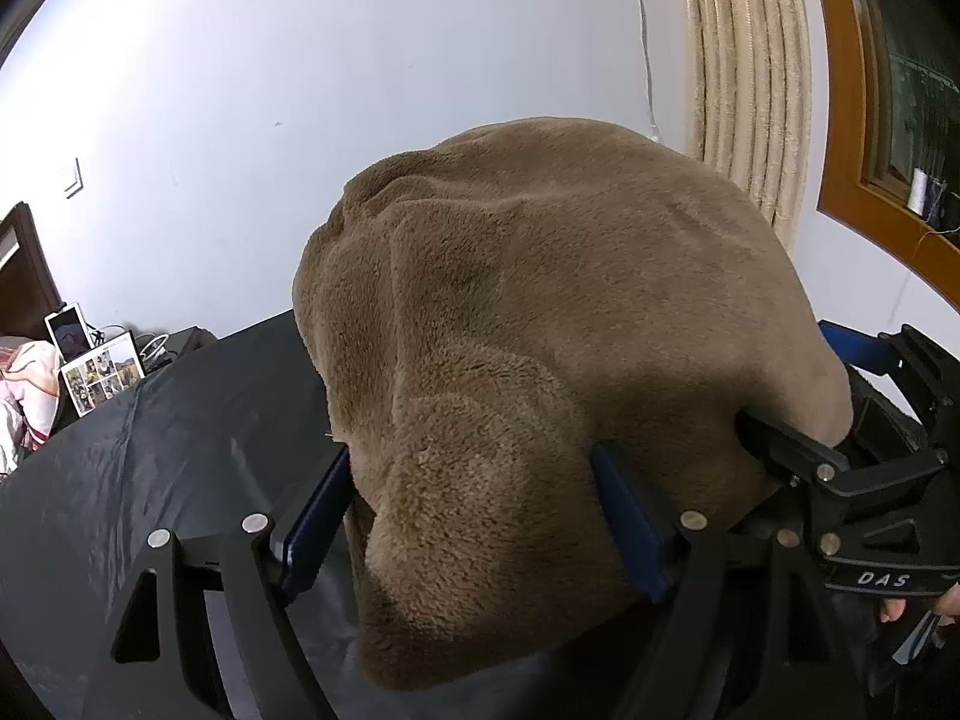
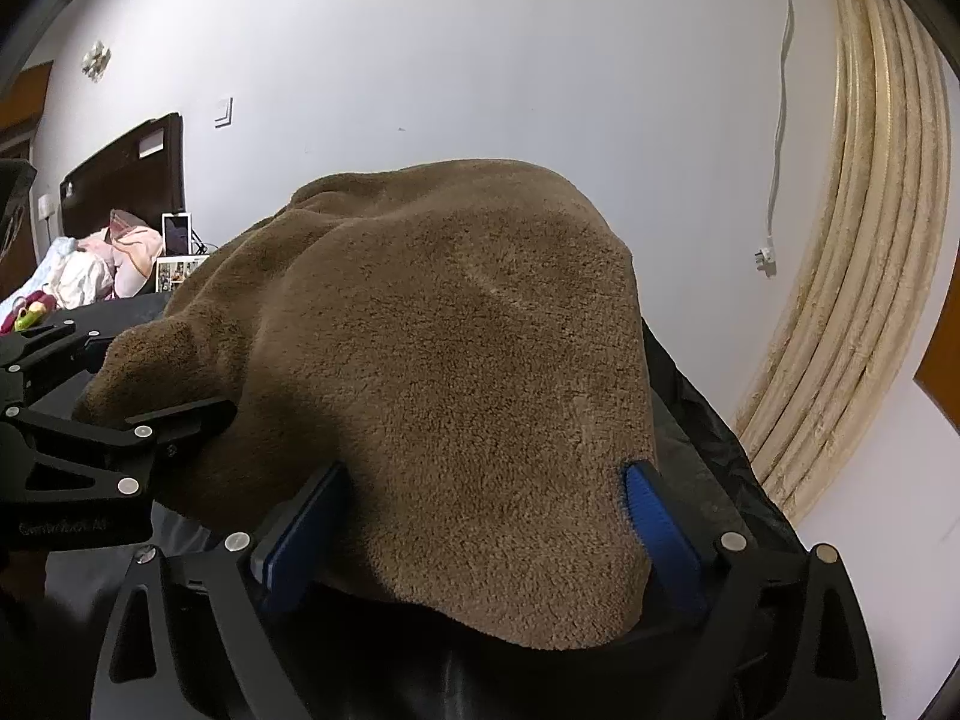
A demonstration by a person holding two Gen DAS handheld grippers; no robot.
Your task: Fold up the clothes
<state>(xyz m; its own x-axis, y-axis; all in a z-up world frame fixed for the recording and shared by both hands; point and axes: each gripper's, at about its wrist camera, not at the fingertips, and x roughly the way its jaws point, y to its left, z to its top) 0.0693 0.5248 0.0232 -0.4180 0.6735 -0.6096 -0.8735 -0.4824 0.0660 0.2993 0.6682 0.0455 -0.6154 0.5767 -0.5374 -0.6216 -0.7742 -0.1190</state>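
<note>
Both grippers, left [image 1: 474,516] and right [image 2: 486,516], stand spread around the brown fleece [image 1: 540,330] heaped on the black table [image 1: 150,450], gripping nothing; closing now could pinch several layers and bunch the fold

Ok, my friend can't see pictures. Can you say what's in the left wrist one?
A fluffy brown garment is bunched up in a big heap on a black table cover, with the left gripper around its near edge, blue fingers spread on either side. The right gripper touches it too, and a white wall is behind.
</note>
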